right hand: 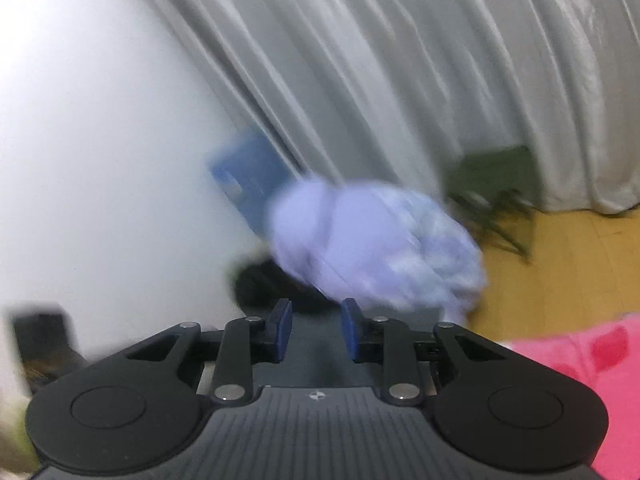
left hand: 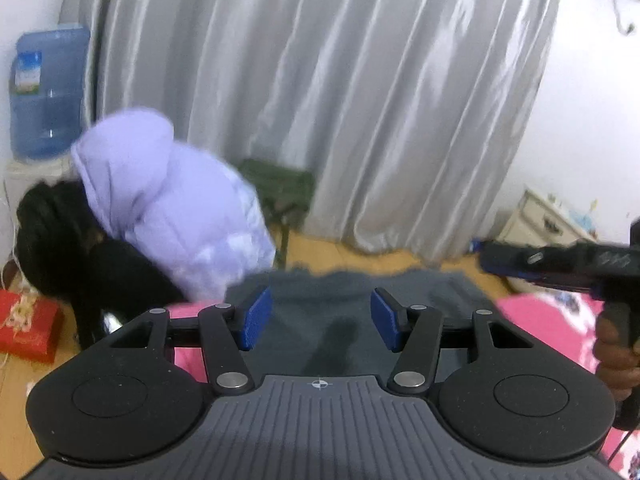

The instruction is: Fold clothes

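On the pink bedcover, dark grey garment lying flat beneath left gripper and right gripper, both spread and empty; best pinched at matching edges.

The dark grey garment lies spread on the pink patterned bedcover, straight ahead of the left gripper, with the right gripper off to its right, held above the cover's far side. Beyond the garment's far edge a person in a pale lilac padded hooded jacket bends over to the left, in front of the long silver-grey satin curtain; a green folding stool stands on the yellow wooden floor between that person and the curtain. Farther left, against the wall, a blue water-cooler bottle sits on what seems to be a white dispenser, a red gift box lies on the floor below it, and a cream drawer cabinet stands at the curtain's right end.
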